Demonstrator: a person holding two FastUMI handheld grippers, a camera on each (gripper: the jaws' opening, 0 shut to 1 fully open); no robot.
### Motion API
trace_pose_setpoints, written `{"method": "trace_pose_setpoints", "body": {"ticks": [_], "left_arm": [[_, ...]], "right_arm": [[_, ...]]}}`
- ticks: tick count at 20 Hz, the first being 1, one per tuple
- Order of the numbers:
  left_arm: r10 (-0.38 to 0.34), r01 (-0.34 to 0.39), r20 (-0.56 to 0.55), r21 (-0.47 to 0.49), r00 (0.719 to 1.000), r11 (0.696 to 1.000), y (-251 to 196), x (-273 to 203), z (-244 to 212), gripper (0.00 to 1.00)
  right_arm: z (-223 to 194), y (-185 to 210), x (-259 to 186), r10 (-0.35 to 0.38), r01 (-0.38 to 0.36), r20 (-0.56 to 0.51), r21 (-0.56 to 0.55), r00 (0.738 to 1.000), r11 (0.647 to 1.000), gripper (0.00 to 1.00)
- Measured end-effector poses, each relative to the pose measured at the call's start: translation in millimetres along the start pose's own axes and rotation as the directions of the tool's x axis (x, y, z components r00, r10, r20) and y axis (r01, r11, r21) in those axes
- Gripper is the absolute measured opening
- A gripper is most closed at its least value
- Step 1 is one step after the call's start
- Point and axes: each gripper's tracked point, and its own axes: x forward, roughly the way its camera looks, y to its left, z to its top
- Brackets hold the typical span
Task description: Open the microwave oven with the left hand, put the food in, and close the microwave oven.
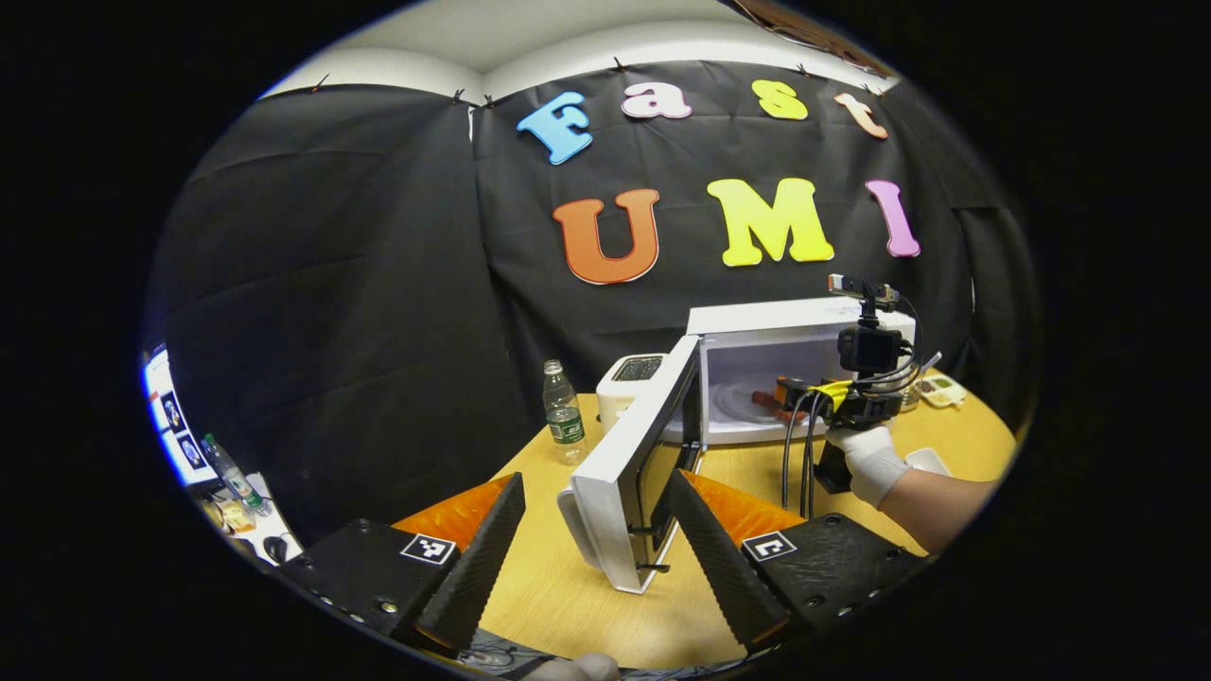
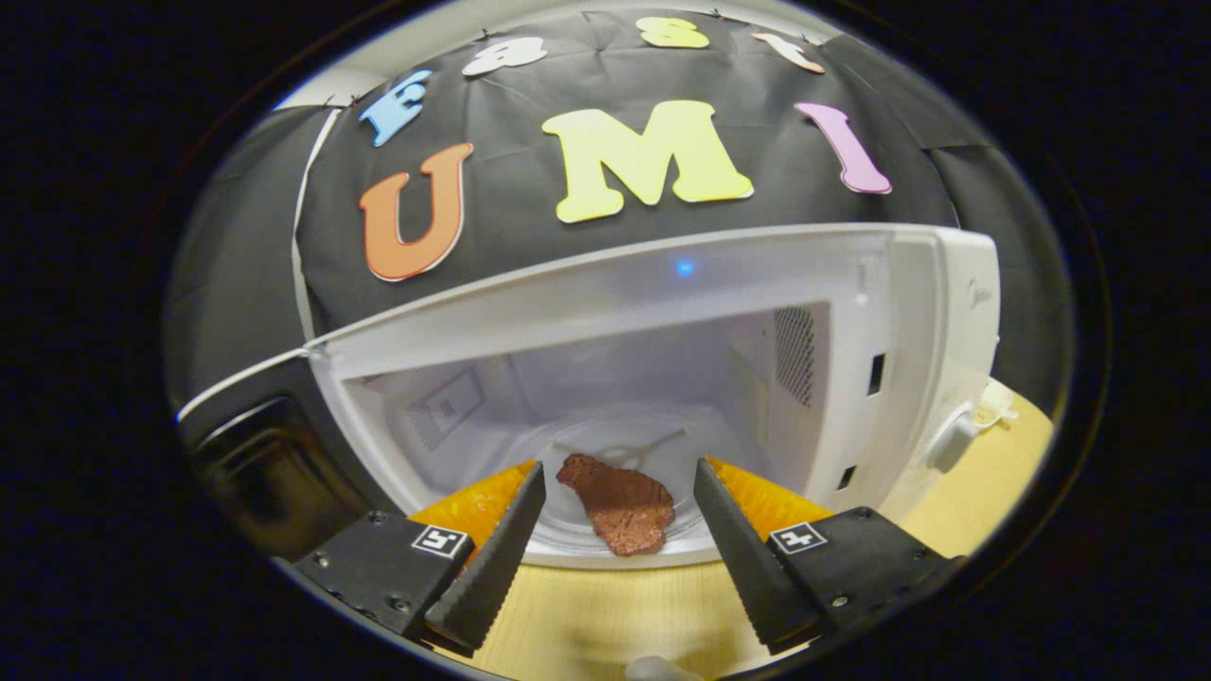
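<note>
The white microwave (image 1: 757,326) stands on the table with its door (image 1: 629,473) swung wide open. My left gripper (image 1: 596,478) is open, its fingers on either side of the door's free edge and handle (image 1: 579,530) without pressing on it. A gloved hand (image 1: 870,459) holds my right gripper (image 1: 804,390) at the oven's mouth. In the right gripper view, a brown piece of food (image 2: 620,511) lies on the glass turntable (image 2: 700,445) inside the cavity. My right gripper (image 2: 620,465) is open just in front of it, not touching the food.
A water bottle (image 1: 565,414) and a white toaster (image 1: 629,376) stand left of the microwave on the yellow table (image 1: 549,577). A tray (image 1: 941,388) and a small white dish (image 1: 927,461) sit at the right. A cluttered desk (image 1: 236,501) lies far left.
</note>
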Motion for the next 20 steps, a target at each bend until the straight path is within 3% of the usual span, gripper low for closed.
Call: {"method": "trace_pose_setpoints", "body": {"ticks": [1,2,5,6,7,8,9,10,11,19,20], "left_arm": [[-0.001,0.001,0.020,-0.005,1.000,1.000,4,-1,7,0.94],[0.008,-0.008,0.035,-0.001,0.999,1.000,12,-1,12,0.94],[0.048,-0.048,0.060,0.001,0.997,0.999,43,6,21,0.94],[0.066,-0.067,0.055,0.004,0.996,0.998,53,8,21,0.94],[0.075,-0.075,0.049,-0.003,0.996,0.997,64,14,17,0.94],[0.083,-0.083,0.048,-0.009,0.995,0.997,73,18,16,0.94],[0.096,-0.095,0.034,-0.011,0.995,0.995,81,22,12,0.94],[0.098,-0.097,0.024,-0.016,0.995,0.995,87,27,7,0.94],[0.104,-0.104,0.016,-0.025,0.994,0.994,90,30,5,0.94],[0.079,-0.081,-0.043,-0.050,0.996,0.995,102,72,-39,0.94],[0.067,-0.070,-0.049,-0.063,0.997,0.996,101,77,-45,0.87]], "right_arm": [[10,5,-22,0.025,-0.025,0.001,-0.024,1.000,0.999,1.00],[21,7,-44,0.045,-0.045,0.003,-0.049,0.999,0.998,0.92],[40,18,-120,0.161,-0.164,-0.045,-0.100,0.986,0.981,0.92],[48,10,-144,0.160,-0.168,-0.065,-0.134,0.985,0.977,1.00],[60,1,-168,0.154,-0.164,-0.069,-0.171,0.986,0.971,1.00],[73,-7,-190,0.151,-0.161,-0.064,-0.203,0.987,0.966,0.92],[84,-13,-211,0.161,-0.171,-0.062,-0.241,0.985,0.955,1.00],[96,-21,-228,0.156,-0.165,-0.055,-0.237,0.986,0.957,1.00],[105,-26,-245,0.166,-0.172,-0.045,-0.209,0.985,0.963,0.92],[148,-113,-338,-0.007,0.007,-0.002,-0.155,1.000,0.988,0.92],[150,-119,-347,-0.020,0.020,0.003,-0.151,1.000,0.988,0.92]]}}
